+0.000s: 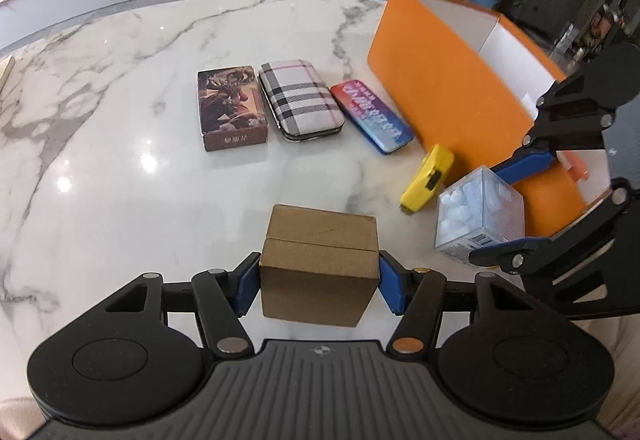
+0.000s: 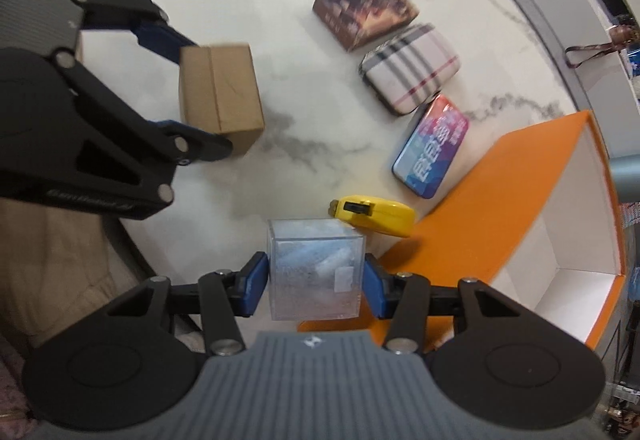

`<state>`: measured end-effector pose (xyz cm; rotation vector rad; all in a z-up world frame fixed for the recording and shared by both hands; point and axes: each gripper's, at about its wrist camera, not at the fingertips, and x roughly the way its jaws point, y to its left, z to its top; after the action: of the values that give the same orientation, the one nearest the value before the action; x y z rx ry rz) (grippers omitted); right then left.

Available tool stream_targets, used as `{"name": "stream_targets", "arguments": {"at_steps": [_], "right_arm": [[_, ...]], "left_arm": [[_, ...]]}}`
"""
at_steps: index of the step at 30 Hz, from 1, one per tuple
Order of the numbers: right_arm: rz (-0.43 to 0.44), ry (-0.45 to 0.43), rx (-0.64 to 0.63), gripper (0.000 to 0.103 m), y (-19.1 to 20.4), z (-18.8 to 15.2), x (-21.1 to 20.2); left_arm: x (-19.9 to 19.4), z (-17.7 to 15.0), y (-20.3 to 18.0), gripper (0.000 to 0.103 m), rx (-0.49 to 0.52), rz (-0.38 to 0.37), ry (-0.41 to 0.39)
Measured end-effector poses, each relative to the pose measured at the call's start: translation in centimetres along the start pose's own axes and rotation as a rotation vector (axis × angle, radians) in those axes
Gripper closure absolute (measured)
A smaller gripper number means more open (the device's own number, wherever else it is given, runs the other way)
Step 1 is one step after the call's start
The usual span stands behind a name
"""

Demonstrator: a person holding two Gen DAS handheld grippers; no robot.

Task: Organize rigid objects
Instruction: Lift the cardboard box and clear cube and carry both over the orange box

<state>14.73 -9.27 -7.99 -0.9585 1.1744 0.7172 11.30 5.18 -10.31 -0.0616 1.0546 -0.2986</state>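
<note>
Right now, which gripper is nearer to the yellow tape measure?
Right. The right gripper, shut on the clear plastic box, is just beside the yellow tape measure; the left gripper, shut on the cardboard box, is farther away.

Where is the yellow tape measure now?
The yellow tape measure lies on the marble table, against the orange box, between the colourful tin and the clear plastic cube.

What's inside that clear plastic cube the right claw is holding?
The clear plastic cube holds small white and pale-blue rounded pieces, packed nearly to the top. What they are can't be told; the barcode label and the right claw cover its lower part.
</note>
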Motion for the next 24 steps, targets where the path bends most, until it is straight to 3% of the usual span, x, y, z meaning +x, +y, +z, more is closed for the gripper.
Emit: {"name": "stream_targets", "arguments": {"at_steps": [6, 10, 17, 24], "right_arm": [[0.022, -0.113, 0.022, 0.052, -0.3, -1.6, -3.8], [0.017, -0.176, 0.018, 0.052, -1.3, -2.9, -6.9], [-0.062, -0.269, 0.054, 0.051, -5.1, -5.8, -12.3], [-0.115, -0.316, 0.227, 0.051, -12.0, -9.4, -13.4]], "left_arm": [[-2.9, 0.5, -0.6, 0.034, -0.032, -0.020, -0.046], [-5.8, 2.1, -2.1, 0.034, 0.001, -0.045, -0.105], [-8.7, 6.8, -7.3, 0.034, 0.152, -0.102, -0.179], [-6.5, 12.3, -13.6, 0.034, 0.355, -0.123, -0.174]]}}
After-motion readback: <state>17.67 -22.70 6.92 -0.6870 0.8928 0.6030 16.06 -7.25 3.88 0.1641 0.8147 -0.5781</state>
